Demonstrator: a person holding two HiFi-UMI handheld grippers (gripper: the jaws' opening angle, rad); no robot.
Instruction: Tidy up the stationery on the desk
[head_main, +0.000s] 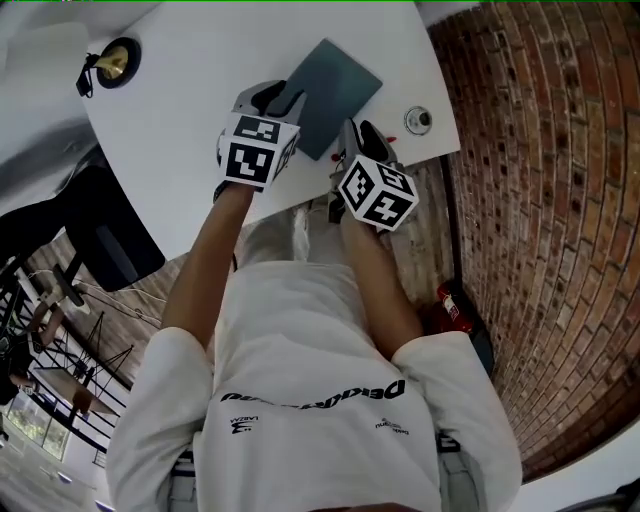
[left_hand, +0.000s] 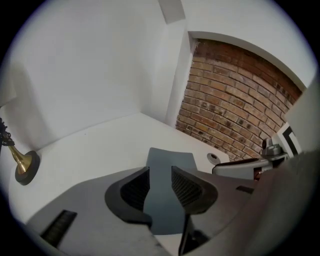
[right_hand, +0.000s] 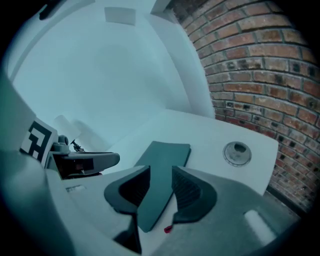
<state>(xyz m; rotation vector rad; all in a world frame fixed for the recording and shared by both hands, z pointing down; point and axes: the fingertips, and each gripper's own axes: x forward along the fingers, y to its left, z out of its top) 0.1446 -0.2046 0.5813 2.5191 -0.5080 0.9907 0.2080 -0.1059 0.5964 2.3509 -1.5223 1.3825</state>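
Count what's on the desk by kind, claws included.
Dark grey notebook: 1
Brass piece on a dark round base: 1
Round metal grommet: 1
Small red bit, too small to identify: 1
Claws, left claw and right claw, both over the notebook's near edge: 2
Total: 6

White desk (head_main: 180, 150), rounded edge, butts against a red brick wall (head_main: 560, 200). Plain white wall (left_hand: 75, 65) behind it. Round cable port (head_main: 418, 120) in the desktop near the brick. Red cylinder (head_main: 452, 306) low beside the brick. Light even and soft.
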